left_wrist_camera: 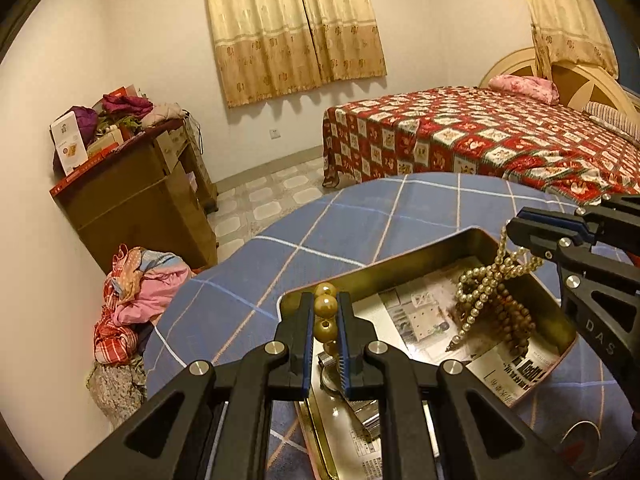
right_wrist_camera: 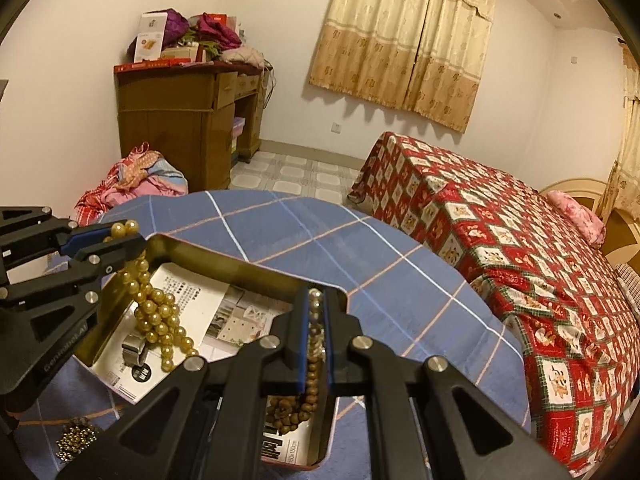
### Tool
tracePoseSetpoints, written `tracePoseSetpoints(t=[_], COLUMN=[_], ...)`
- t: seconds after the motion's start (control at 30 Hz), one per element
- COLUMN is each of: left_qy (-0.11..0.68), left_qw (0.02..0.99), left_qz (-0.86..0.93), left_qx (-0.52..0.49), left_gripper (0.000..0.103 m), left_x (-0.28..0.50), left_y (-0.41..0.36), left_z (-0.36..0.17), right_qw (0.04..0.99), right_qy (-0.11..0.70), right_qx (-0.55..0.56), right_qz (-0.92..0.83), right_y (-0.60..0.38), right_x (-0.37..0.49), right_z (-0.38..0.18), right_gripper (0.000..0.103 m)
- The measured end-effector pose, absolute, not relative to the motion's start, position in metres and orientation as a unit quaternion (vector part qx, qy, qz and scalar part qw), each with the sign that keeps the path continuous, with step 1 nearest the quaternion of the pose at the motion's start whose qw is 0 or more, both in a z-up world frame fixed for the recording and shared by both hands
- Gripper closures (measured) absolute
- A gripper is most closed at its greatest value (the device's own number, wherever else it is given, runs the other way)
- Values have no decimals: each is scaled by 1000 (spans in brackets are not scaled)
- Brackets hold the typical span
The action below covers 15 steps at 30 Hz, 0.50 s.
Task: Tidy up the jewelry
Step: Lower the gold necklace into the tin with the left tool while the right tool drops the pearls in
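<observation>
A gold metal tray lined with newspaper sits on a blue checked tablecloth; it also shows in the right wrist view. My left gripper is shut on a strand of large golden beads, which hangs into the tray's left part. My right gripper is shut on a strand of small pearl beads, seen dangling in a bunch over the tray's right part. Brown wooden beads lie under that bunch. A silver watch lies in the tray.
A dark beaded piece lies on the tablecloth left of the tray. A thin bangle lies on the cloth at the right. A bed with a red quilt stands beyond the table, a wooden desk at the wall.
</observation>
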<state>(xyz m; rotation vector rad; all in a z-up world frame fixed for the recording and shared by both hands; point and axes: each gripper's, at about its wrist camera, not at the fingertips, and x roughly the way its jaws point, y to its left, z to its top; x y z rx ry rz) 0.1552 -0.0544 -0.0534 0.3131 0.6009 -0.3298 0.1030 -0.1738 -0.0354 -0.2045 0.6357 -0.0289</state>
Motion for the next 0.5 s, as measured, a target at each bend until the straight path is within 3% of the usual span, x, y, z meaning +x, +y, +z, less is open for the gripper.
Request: tracePoseSetpoints(t=[0.27, 0.33, 0.37, 0.4, 0.47, 0.5], left_qy=[297, 302, 302, 297, 277, 273], left_qw=[928, 926, 927, 928, 937, 938], left_qz=[-151, -144, -138, -133, -115, -116], left_qx=[166, 174, 177, 179, 180, 178], left_gripper=[93, 87, 70, 47, 23, 23], left_x=[158, 158, 157, 155, 148, 146], left_y=[-54, -56, -55, -55, -51, -50], left_z=[-61, -62, -63, -62, -59, -58], right_qw=[940, 939, 940, 938, 937, 937], right_qy=[324, 327, 327, 331, 335, 333], right_qx=[-103, -103, -102, -100, -98, -101], right_qz=[-8, -9, -9, -7, -2, -5], right_y=[-172, -171, -171, -171, -172, -172], right_x=[109, 109, 108, 108, 106, 104], right_z=[-41, -42, -43, -45, -47, -48], right_gripper=[94, 94, 92, 85, 69, 57])
